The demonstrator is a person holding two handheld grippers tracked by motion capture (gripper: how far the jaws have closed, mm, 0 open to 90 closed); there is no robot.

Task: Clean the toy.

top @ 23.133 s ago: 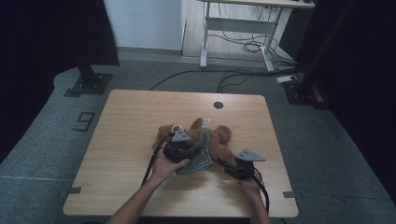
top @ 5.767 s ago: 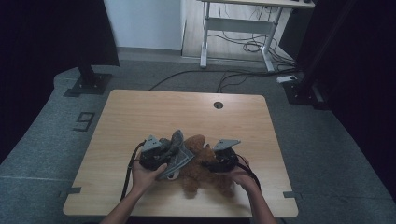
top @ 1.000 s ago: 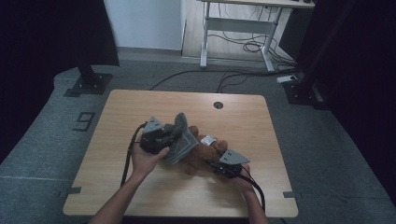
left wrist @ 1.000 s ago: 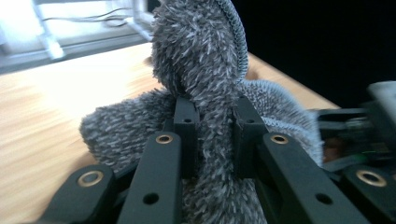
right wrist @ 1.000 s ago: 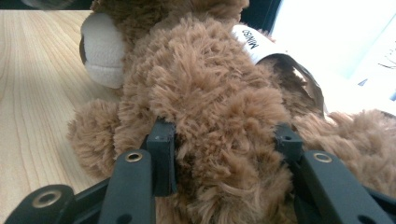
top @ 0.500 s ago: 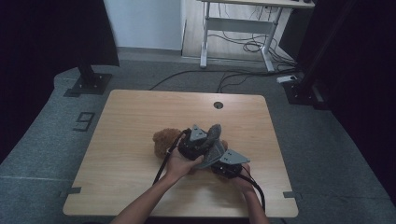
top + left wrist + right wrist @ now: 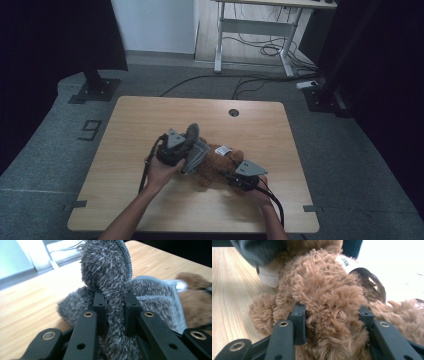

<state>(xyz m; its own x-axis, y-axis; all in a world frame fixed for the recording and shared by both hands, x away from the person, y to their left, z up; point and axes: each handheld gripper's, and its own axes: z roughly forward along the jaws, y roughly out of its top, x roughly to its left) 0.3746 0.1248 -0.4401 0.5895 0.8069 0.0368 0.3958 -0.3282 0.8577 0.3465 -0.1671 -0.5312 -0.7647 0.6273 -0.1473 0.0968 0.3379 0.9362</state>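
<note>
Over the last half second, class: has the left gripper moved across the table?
Yes. The left gripper, shut on grey cloth, has swung leftwards: it sat below the table's hole and now lies well left of it.

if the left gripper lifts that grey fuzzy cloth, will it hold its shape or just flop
Probably flop: the grey fuzzy cloth bunches and folds where the left gripper pinches it. It looks light, since a narrow pinch holds a fold upright. Slipping seems unlikely, as the pile squeezes between the fingers. It may drag on the brown teddy bear it lies against.
</note>
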